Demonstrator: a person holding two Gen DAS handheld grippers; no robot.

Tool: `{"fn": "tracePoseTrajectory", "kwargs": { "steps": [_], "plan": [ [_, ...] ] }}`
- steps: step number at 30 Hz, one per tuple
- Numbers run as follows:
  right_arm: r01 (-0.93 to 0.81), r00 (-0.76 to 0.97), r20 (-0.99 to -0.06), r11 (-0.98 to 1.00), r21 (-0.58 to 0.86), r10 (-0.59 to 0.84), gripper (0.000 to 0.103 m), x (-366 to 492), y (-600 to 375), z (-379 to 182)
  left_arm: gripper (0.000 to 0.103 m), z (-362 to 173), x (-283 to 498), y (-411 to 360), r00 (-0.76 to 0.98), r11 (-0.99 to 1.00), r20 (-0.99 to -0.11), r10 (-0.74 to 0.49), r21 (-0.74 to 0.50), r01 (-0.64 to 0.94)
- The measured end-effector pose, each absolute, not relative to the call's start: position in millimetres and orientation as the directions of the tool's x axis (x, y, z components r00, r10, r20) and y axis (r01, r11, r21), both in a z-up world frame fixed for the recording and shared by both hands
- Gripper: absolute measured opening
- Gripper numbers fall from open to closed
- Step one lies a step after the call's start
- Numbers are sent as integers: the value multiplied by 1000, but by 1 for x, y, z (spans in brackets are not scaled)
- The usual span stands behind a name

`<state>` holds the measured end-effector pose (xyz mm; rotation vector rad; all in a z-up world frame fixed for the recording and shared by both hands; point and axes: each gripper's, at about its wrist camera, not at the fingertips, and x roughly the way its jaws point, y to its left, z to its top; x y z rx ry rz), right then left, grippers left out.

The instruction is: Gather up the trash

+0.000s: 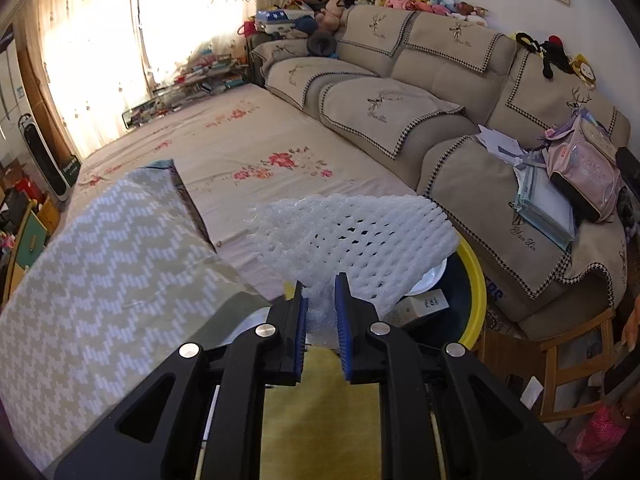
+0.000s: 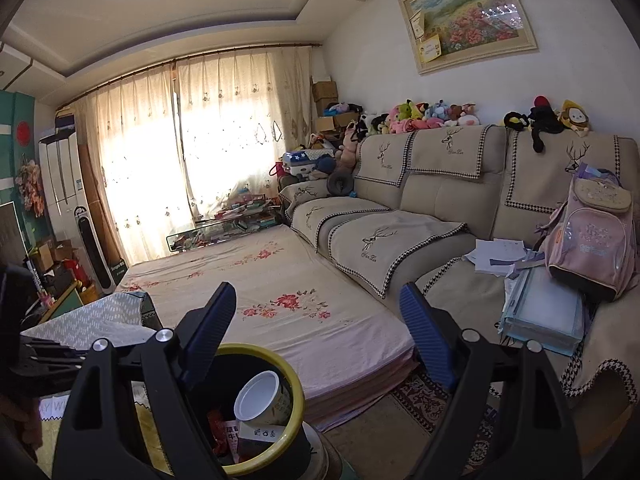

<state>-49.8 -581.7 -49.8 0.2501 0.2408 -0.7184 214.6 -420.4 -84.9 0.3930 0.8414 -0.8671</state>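
Item: foam net (image 1: 352, 232), pinched at its near end in your left gripper (image 1: 322, 308), jaws nearly shut. It hangs just above the yellow-rimmed bin (image 1: 474, 280).

Risk: light foam may drift past the rim on release.

Right gripper (image 2: 316, 320): wide open, empty.

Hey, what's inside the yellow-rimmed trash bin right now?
In the trash bin: a white paper cup lying tilted, a small printed carton and a red wrapper. Anything deeper is hidden by these and the dark interior.
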Motion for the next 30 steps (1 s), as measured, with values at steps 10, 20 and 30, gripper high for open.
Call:
{"fn": "tracePoseTrajectory", "kwargs": {
  "steps": [10, 20, 30],
  "plan": [
    [659, 737, -325, 736, 153, -593, 81, -40, -580, -54, 64, -144, 215, -472, 278, 643, -863, -422, -69, 763],
    [603, 774, -340, 786, 137, -535, 85, -33, -561, -48, 85, -124, 192, -417, 359, 698, -810, -463, -84, 711],
    [374, 870, -388, 920, 119, -303, 96, -19, -491, -42, 98, -50, 120, -248, 716, 867, -586, -379, 45, 496]
  ]
}}
